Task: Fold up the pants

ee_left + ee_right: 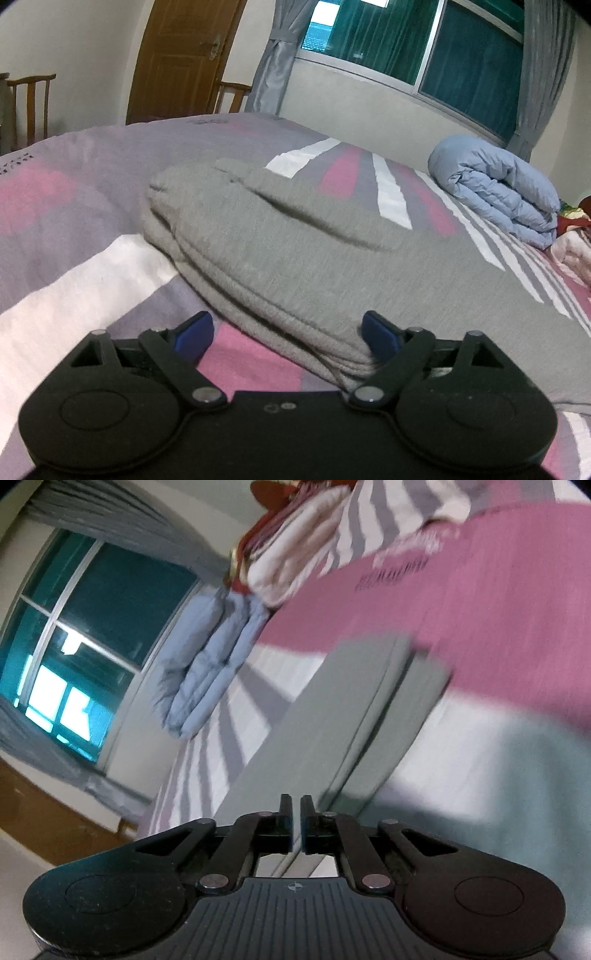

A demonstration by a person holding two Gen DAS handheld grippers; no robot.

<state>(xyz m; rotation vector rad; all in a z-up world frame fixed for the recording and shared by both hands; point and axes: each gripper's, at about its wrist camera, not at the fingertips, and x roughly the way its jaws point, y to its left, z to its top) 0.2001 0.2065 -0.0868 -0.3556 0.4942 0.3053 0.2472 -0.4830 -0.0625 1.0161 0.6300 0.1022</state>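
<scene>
Bed (92, 206) covered by a bedspread (55, 295) in pink, purple, grey and white bands. Folded light-blue quilt (498, 192) lies on the bed near the window (443, 48); just beside it, more bedding (572, 243) in pink and red. Grey curtains (277, 55) hang at both window edges. Wooden door (177, 59) shut. 1 wooden chair (29, 103) left of door, another (232, 96) right of it.

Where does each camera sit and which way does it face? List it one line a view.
Left wrist: low over the bed, facing the folded grey pants, door and window; left gripper open.
Right wrist: rolled sideways, looking along the pants; right gripper fingers nearly together, cloth possibly between them.
Shared: pants, blue duvet, window.
</scene>
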